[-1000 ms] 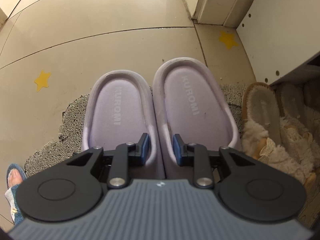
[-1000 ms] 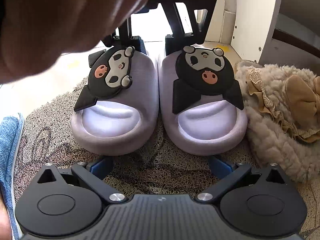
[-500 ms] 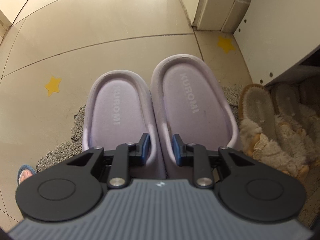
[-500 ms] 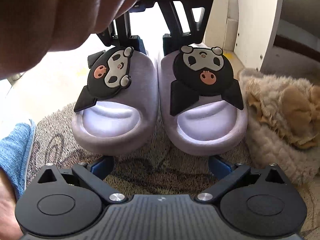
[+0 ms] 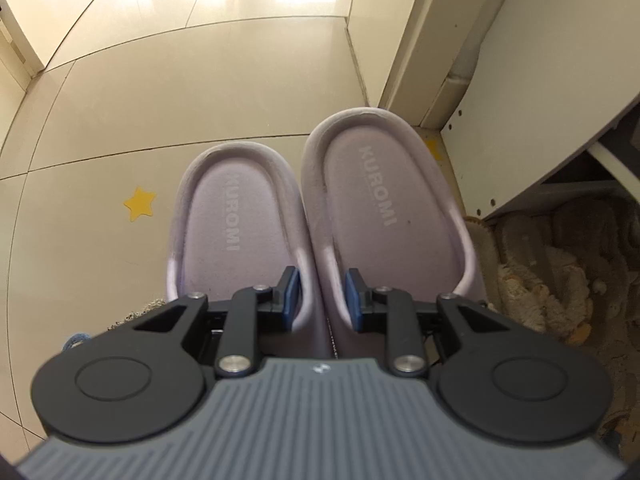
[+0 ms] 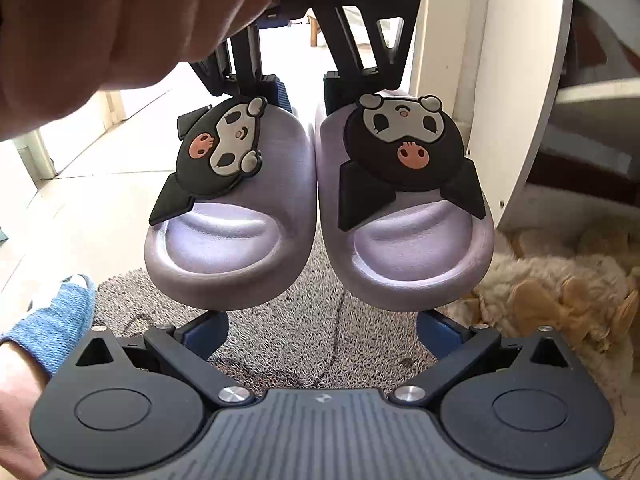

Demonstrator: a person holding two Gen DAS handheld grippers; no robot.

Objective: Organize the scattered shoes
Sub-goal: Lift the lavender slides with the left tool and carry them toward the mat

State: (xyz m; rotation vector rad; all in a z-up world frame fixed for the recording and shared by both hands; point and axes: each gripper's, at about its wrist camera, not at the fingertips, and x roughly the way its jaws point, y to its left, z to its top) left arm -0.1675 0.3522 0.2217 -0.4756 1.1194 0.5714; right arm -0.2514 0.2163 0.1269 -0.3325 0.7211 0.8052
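Two lilac Kuromi slippers hang side by side in the air. In the left wrist view my left gripper (image 5: 322,294) is shut on their two touching inner walls, one pad inside the left slipper (image 5: 236,216), the other inside the right slipper (image 5: 380,200). In the right wrist view the same pair (image 6: 232,216) (image 6: 412,216) shows toe-first, each with a black cartoon face on its strap, lifted above the mat. My right gripper (image 6: 320,330) is open and empty, just below and in front of the toes.
A grey loop-pile doormat (image 6: 316,344) lies under the slippers. Fluffy beige slippers (image 6: 560,296) sit at the right under a white shoe cabinet (image 5: 552,92). Tiled floor with a yellow star sticker (image 5: 140,204) spreads left. A blue-socked foot (image 6: 56,320) is at the left.
My left gripper has lifted the lilac pair up off the mat; the floor looks farther away and the toes hang clear. My right gripper stays open below them.
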